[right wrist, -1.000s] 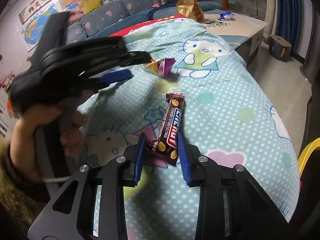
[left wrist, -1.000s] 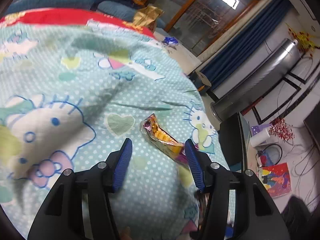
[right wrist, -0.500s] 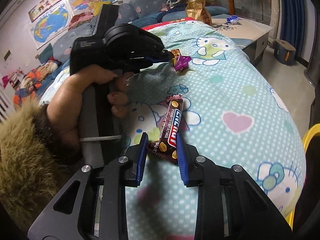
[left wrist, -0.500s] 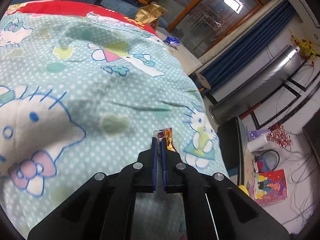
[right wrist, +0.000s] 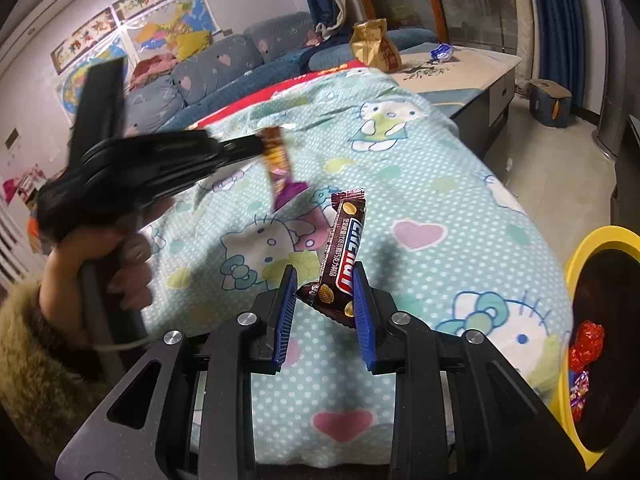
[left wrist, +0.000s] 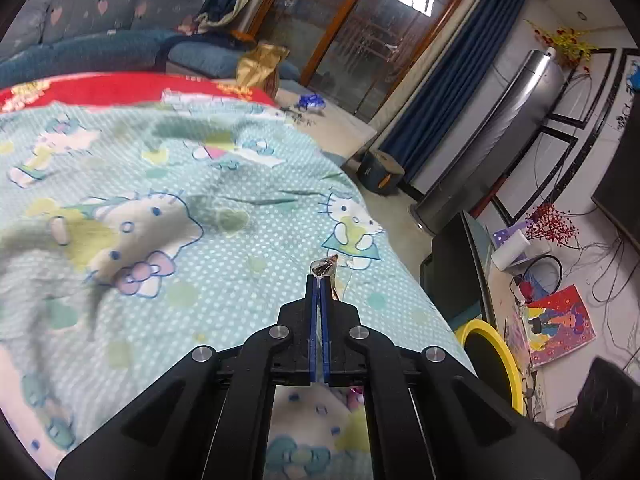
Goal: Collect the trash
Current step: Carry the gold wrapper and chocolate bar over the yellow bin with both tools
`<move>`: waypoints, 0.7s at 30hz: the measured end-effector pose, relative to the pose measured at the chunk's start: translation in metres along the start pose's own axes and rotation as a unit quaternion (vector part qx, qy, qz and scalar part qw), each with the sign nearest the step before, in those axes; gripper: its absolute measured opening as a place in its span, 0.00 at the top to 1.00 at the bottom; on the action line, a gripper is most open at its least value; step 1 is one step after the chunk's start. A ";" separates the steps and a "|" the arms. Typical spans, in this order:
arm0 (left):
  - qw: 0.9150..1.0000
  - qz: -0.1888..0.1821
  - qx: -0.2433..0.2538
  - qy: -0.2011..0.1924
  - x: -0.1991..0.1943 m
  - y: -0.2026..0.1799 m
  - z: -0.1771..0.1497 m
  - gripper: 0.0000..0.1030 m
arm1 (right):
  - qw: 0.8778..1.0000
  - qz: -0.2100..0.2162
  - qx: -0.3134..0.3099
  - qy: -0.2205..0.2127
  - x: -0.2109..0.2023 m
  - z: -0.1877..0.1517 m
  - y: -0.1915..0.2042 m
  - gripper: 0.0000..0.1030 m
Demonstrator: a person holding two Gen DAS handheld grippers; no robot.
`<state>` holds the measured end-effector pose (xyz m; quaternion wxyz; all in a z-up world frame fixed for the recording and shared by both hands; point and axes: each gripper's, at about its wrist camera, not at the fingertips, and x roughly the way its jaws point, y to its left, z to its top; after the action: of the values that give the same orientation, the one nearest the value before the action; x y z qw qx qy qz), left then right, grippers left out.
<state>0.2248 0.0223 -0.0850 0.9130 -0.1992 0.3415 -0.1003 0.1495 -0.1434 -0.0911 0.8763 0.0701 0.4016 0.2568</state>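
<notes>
Brown glossy candy bar [right wrist: 341,256] between blue fingers [right wrist: 363,312], blurred orange-purple wrapper [right wrist: 280,168] seemingly crumpled

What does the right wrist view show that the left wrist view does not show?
Only the right wrist view: the right gripper shut on a brown chocolate bar, the hand holding the left gripper, and red wrappers inside the bin.
Only the left wrist view: a picture on the floor.
Both: the blanket, the orange wrapper and the yellow bin.
</notes>
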 end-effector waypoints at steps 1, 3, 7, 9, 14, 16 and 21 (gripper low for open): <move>1.000 -0.001 0.002 -0.002 -0.005 -0.002 -0.001 0.98 | 1.000 0.001 0.001 -0.002 -0.002 0.000 -0.001 0.79; 1.000 -0.001 0.009 -0.009 -0.019 -0.006 -0.005 0.98 | 1.000 0.001 0.000 -0.009 -0.008 0.002 -0.002 0.79; 1.000 0.000 0.023 -0.020 -0.037 -0.015 -0.011 0.99 | 1.000 0.004 -0.002 -0.022 -0.018 0.006 -0.002 0.79; 0.999 -0.004 0.024 -0.023 -0.044 -0.018 -0.014 0.99 | 1.000 0.004 -0.004 -0.028 -0.024 0.007 -0.002 0.79; 0.999 -0.015 0.033 -0.035 -0.060 -0.033 -0.016 0.99 | 0.999 -0.002 -0.002 -0.046 -0.039 0.012 -0.005 0.79; 0.998 -0.019 0.038 -0.037 -0.064 -0.039 -0.017 0.99 | 0.998 -0.005 -0.002 -0.055 -0.047 0.014 -0.008 0.79; 0.997 -0.025 0.054 -0.044 -0.070 -0.057 -0.016 0.99 | 0.997 -0.014 0.000 -0.070 -0.060 0.018 -0.016 0.79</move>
<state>0.1590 -0.0113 -0.0306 0.9337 -0.1628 0.2900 -0.1327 0.1359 -0.1860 -0.0439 0.9059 0.0822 0.3400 0.2386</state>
